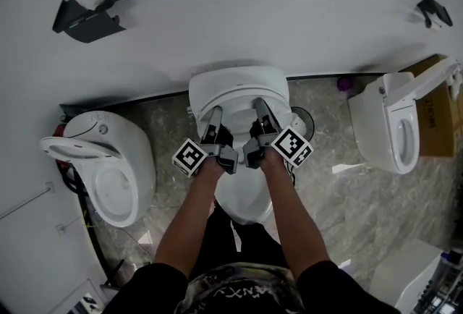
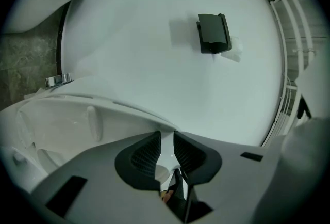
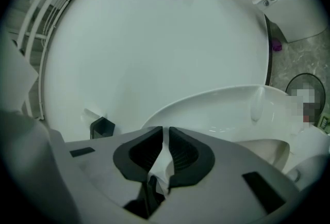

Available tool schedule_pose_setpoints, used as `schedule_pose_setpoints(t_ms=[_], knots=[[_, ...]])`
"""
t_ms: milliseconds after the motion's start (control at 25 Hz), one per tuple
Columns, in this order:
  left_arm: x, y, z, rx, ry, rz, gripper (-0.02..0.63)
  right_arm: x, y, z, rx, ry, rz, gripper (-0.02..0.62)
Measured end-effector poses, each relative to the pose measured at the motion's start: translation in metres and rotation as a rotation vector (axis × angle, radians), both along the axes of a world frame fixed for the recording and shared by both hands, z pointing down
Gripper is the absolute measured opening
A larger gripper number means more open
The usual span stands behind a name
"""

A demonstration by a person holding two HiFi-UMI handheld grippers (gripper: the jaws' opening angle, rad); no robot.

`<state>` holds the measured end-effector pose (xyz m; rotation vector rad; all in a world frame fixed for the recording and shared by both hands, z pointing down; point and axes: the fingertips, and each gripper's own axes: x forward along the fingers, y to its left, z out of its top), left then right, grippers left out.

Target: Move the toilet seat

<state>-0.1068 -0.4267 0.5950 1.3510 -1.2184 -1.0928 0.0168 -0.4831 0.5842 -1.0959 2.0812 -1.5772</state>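
The white toilet seat (image 1: pixel 237 104) of the middle toilet is lifted partway above its bowl (image 1: pixel 246 200). My left gripper (image 1: pixel 215 116) grips the seat's front rim on the left, and my right gripper (image 1: pixel 259 108) grips it on the right. In the left gripper view the jaws (image 2: pixel 166 145) stand nearly together with the thin white rim between the pads, and the seat's underside (image 2: pixel 77 120) with a bumper runs off to the left. In the right gripper view the jaws (image 3: pixel 166 143) pinch the white rim too, and the seat (image 3: pixel 221 109) curves away to the right.
A second toilet (image 1: pixel 108 168) stands at the left and a third (image 1: pixel 391 124) at the right, beside a cardboard box (image 1: pixel 438 117). On the white wall hang a black paper holder (image 1: pixel 90 12) and a small black hook (image 1: pixel 432 12). The floor is grey stone.
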Motion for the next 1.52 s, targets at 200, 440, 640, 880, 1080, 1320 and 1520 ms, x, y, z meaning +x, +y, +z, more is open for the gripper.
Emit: schedule_pose_setpoints(t_ms=[200, 440, 640, 880, 1080, 1320, 1520], knots=[[0.0, -0.001, 0.003, -0.01, -0.002, -0.001, 0.072, 0.001, -0.002, 0.003, -0.004, 0.021, -0.001, 0.009], [-0.004, 0.003, 0.018, -0.085, -0.047, 0.014, 0.032, 0.0, -0.002, 0.002, 0.0, 0.031, -0.015, 0.005], [-0.003, 0.003, 0.003, -0.067, -0.104, 0.046, 0.021, -0.004, 0.0, -0.012, 0.038, 0.061, -0.04, 0.003], [-0.005, 0.008, -0.029, -0.023, -0.215, 0.085, 0.021, -0.011, 0.013, -0.042, 0.11, 0.117, -0.097, 0.003], [-0.008, 0.013, -0.07, 0.028, -0.33, 0.124, 0.021, -0.018, 0.03, -0.071, 0.174, 0.158, -0.169, 0.003], [0.002, 0.027, -0.136, 0.091, -0.562, 0.229, 0.021, -0.017, 0.05, -0.135, 0.35, 0.306, -0.257, 0.003], [0.013, 0.043, -0.186, 0.151, -0.771, 0.312, 0.021, -0.014, 0.072, -0.189, 0.512, 0.414, -0.323, 0.003]])
